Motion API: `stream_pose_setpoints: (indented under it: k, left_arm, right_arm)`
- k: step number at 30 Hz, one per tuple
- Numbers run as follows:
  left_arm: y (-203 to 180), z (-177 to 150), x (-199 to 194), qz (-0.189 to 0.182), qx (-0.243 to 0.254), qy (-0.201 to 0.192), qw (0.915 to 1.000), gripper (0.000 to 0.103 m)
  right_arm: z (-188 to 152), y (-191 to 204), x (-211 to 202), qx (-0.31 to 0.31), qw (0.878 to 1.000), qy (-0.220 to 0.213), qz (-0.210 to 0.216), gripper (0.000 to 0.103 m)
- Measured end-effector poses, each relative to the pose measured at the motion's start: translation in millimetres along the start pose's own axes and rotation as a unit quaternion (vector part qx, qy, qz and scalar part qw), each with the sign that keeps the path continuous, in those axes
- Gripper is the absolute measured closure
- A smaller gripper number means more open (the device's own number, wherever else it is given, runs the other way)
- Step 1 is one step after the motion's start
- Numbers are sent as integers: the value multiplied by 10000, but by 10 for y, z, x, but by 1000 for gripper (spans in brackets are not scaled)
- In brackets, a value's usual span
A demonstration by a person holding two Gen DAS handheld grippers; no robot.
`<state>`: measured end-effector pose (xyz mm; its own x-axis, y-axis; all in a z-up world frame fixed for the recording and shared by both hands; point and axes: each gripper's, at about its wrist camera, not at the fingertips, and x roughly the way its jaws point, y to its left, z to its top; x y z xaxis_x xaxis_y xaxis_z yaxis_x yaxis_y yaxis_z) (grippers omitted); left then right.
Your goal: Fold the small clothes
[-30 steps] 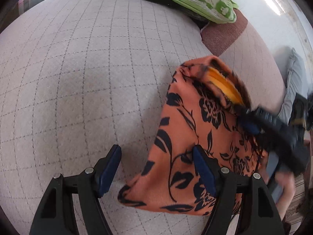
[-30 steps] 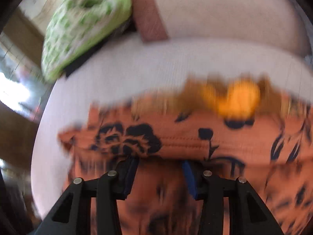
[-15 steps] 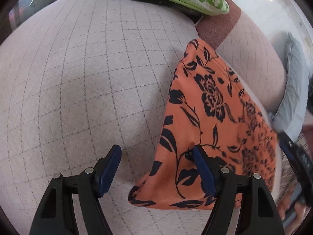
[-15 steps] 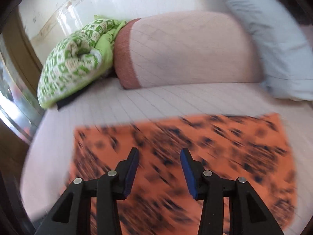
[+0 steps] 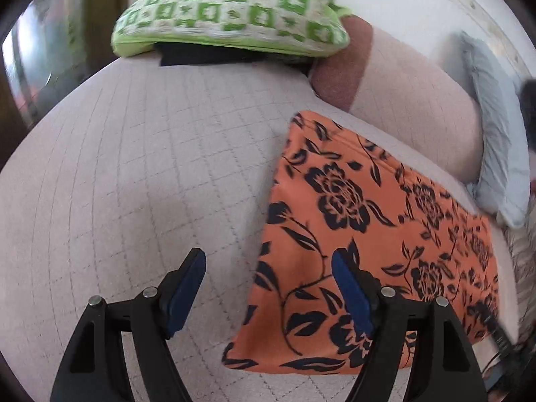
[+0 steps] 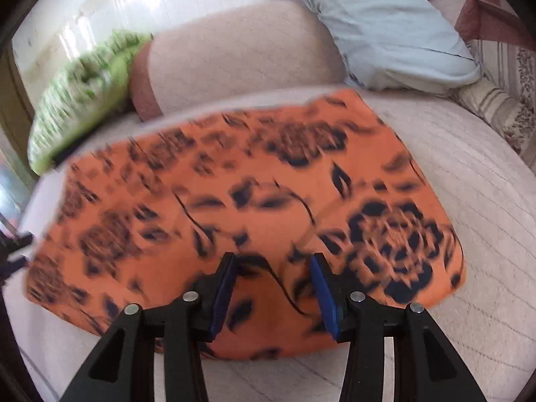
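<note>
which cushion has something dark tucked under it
The green-and-white checked cushion: a flat dark item lies beneath it. The pale blue pillow shows nothing dark under it.

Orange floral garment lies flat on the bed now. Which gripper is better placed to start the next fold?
Probably the left. The left gripper is open astride the side edge of the orange black-flowered garment; the right gripper, also open, points at mid-cloth, away from any edge.

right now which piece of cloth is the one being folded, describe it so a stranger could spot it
Start from the wide pale quilted couch seat with its rounded back cushion. Lying flat on the seat in front of that cushion is the orange cloth with a black flower print. The green-and-white checked pillow and the pale blue pillow are plump; it alone is flat, orange and floral.
</note>
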<state>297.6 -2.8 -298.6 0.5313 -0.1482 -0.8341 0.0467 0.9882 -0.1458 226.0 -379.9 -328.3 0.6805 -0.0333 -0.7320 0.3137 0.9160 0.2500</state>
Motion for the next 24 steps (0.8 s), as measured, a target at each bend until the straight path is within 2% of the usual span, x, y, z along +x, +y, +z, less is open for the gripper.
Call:
stream_pose_setpoints:
  k: [2,4,5,6,7,9,10,11,13,17,19,21,24]
  left_arm:
    - [-62,-52,193,201,101,338,9992,23]
    - [-54,-115,406,314,86,728,9968,20]
    - [-40,-116,447,286,19,745,9968,15]
    - [-26,-97,444,313,-17,721,9969,13]
    - [-20,-79,442,320,-24,759,9966,13]
    - [57,-44,415,244,-120,816,9963,13]
    - [101,-36,392,201,-239,807,9962,13]
    - [163,-29,345,167,-382,773,9961,13]
    - [266,9,230,132,-625,611,9961,13]
    - [430,48,-35,120,-974,187,9950,13]
    - [503,1,-145,-2,-1150,133,9933,13]
    - [546,-60,-213,-88,-1279,183,9916,13]
    - [549,-202,-274,-136,-1460,304,9887,13]
  right_arm:
    - [88,-107,-82,257,9995,-173,-77,54]
    - [135,-252,-36,547,9985,-60,-47,45]
    - [132,-343,64,663,9975,211,-77,42]
    - [113,-402,215,699,9956,603,-172,39]
    - [86,-443,297,652,9945,801,-149,39]
    - [124,-392,234,420,9965,702,-159,39]
    - [146,-372,191,390,9959,803,-127,39]
    - [176,-384,138,447,9948,908,78,39]
    - [184,-464,-5,803,9924,842,407,39]
    - [192,-879,-257,1690,9827,678,333,39]
    - [120,-1235,-362,2443,9668,653,367,39]
    - [-17,-1577,-435,3311,9380,678,768,39]
    - [-200,-1767,-453,3890,9105,793,1157,39]
